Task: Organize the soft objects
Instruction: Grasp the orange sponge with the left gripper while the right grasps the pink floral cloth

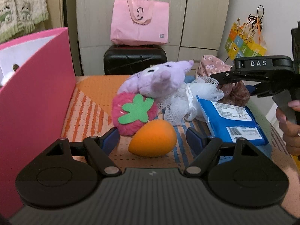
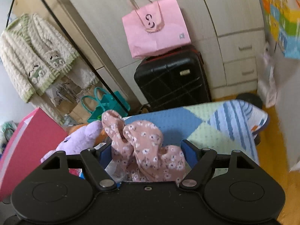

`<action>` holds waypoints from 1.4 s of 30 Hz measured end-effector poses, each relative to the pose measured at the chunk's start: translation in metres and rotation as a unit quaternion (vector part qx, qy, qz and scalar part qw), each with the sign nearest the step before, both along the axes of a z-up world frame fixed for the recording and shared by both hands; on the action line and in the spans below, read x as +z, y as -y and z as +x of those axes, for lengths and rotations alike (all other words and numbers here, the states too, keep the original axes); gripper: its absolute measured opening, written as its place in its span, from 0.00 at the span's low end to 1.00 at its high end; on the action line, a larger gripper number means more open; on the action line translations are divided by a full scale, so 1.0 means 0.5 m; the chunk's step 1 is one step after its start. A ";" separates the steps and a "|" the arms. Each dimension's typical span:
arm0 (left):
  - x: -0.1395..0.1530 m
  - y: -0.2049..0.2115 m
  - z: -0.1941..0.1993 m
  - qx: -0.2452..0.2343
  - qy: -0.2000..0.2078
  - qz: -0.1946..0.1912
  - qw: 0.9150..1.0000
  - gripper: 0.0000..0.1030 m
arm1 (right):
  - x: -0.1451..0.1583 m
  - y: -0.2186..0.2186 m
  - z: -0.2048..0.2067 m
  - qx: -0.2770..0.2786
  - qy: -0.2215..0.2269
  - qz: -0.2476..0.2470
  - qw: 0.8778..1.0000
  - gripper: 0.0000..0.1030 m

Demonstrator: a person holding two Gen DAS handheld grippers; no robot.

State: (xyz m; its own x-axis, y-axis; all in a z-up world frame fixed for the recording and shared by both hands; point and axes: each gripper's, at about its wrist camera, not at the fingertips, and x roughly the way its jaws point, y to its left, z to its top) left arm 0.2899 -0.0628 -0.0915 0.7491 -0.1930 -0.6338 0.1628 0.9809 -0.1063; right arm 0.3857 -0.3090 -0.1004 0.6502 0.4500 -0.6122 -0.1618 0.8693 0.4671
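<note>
An orange egg-shaped sponge [image 1: 152, 140] lies on the patterned bedspread [image 1: 90, 101], between the fingers of my left gripper [image 1: 152, 139], which is open and not touching it. Behind it sit a pink strawberry plush [image 1: 131, 112], a purple plush animal [image 1: 159, 78] and a white mesh pouf [image 1: 180, 103]. My right gripper [image 2: 146, 148] is open around a crumpled pink floral cloth [image 2: 146, 150] that fills most of the gap. In the left wrist view the right gripper [image 1: 232, 85] reaches in from the right, over the floral cloth [image 1: 211, 66].
A tall pink box [image 1: 33, 97] stands at the left edge of the bed. A blue packet [image 1: 232, 120] lies at the right, beside a hand [image 1: 290, 131]. Beyond the bed stand a black suitcase [image 2: 172, 78] with a pink bag [image 2: 155, 28] on it, and wardrobe doors.
</note>
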 end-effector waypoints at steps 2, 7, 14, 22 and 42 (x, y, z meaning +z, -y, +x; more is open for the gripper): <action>-0.004 -0.002 0.005 0.003 -0.007 -0.004 1.000 0.74 | -0.010 0.000 -0.002 0.006 -0.005 0.007 1.000 0.60; -0.004 -0.002 0.007 0.010 -0.005 0.004 1.000 0.58 | -0.010 -0.022 -0.025 0.023 0.017 -0.047 0.998 0.24; -0.004 0.006 0.001 -0.002 -0.001 0.011 1.000 0.47 | 0.028 -0.058 -0.071 0.029 0.094 -0.133 0.986 0.19; 0.003 -0.005 -0.014 -0.010 0.002 -0.010 1.000 0.46 | 0.057 -0.063 -0.106 0.022 0.128 -0.153 0.980 0.19; 0.031 -0.027 -0.074 -0.039 -0.007 -0.047 0.998 0.46 | 0.075 -0.058 -0.189 0.000 0.115 -0.157 0.981 0.20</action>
